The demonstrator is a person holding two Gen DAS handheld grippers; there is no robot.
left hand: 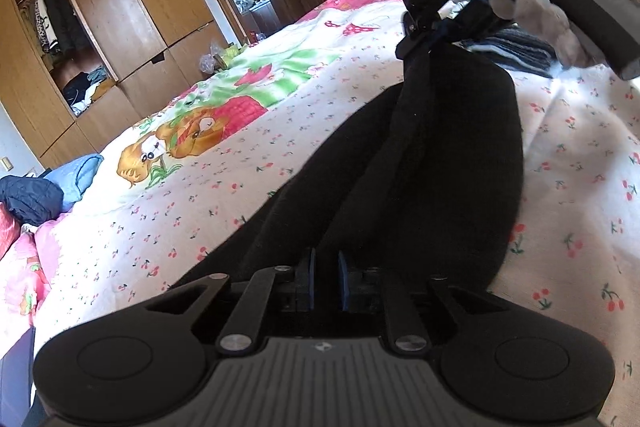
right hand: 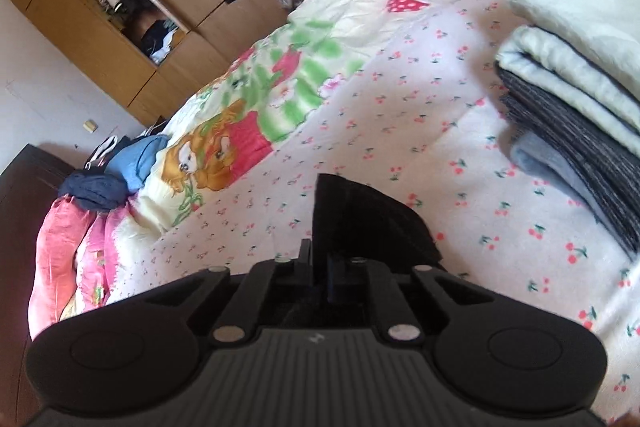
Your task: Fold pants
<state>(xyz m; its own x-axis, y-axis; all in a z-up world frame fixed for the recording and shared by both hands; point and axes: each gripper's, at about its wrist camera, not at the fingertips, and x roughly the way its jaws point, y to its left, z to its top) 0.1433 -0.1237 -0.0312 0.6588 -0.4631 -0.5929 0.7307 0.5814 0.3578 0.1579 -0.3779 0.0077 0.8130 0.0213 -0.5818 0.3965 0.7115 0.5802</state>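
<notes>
The pants [left hand: 420,163] are plain black, of soft, matte cloth. They hang stretched in a long band above the bed [left hand: 240,163], one end pinched in the left tool [left hand: 325,277], the other gathered up high in the right tool [left hand: 416,43]. In the right wrist view a dark, pointed fold [right hand: 360,223] sticks out past the closed jaws.

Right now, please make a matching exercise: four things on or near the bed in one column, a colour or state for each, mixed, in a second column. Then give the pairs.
1. pants
2. left tongs
3. folded pile
4. wardrobe

A. brown wood, one door open
B. black, stretched between both tongs
C. pale cloths on dark grey ones
D. shut on black cloth

Pairs: 1-B, 2-D, 3-C, 4-A
</notes>
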